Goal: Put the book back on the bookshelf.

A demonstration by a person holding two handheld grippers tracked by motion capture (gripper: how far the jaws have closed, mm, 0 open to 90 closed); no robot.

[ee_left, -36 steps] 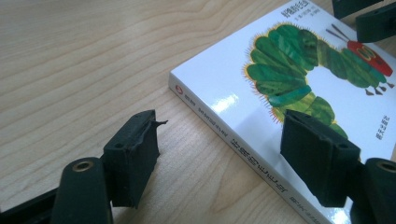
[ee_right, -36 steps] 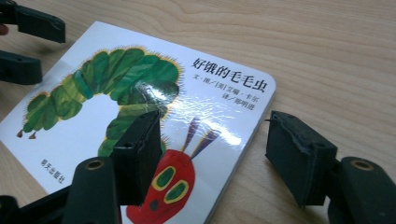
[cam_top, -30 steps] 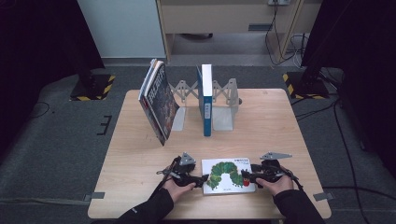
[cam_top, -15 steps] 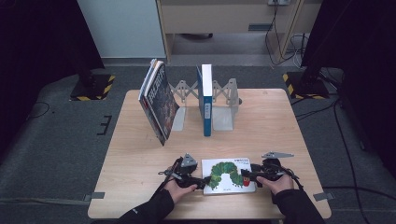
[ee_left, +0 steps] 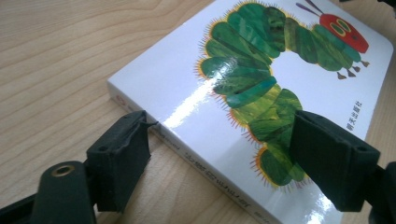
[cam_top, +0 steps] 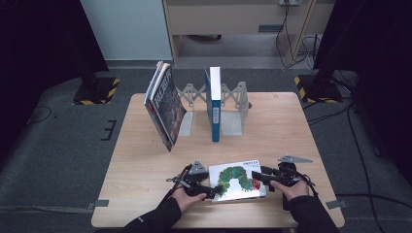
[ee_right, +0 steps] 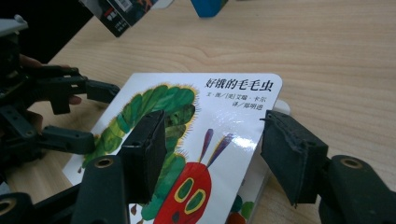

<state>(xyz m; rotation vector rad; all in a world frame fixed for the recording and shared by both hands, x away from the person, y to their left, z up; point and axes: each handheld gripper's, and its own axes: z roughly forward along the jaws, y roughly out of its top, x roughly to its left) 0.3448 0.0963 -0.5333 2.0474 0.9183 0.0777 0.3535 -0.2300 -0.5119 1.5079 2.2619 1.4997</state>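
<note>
At the lower middle of the frame the white glossy caterpillar picture book (cam_top: 238, 180) lies flat on the wooden desk (cam_top: 145, 160), with the left gripper (cam_top: 210, 190) jaws apart around its spine corner and the right gripper (cam_top: 257, 177) jaws straddling the lifted cover without pressing, probably to open it.

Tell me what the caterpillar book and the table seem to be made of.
Caterpillar book: probably thick board with a glossy laminated cover, judging by the bright glare streak, rounded corners and stiff chunky edge. Table: pale wood or wood-look laminate, matte, with visible grain lines; which of the two I cannot tell.
</note>
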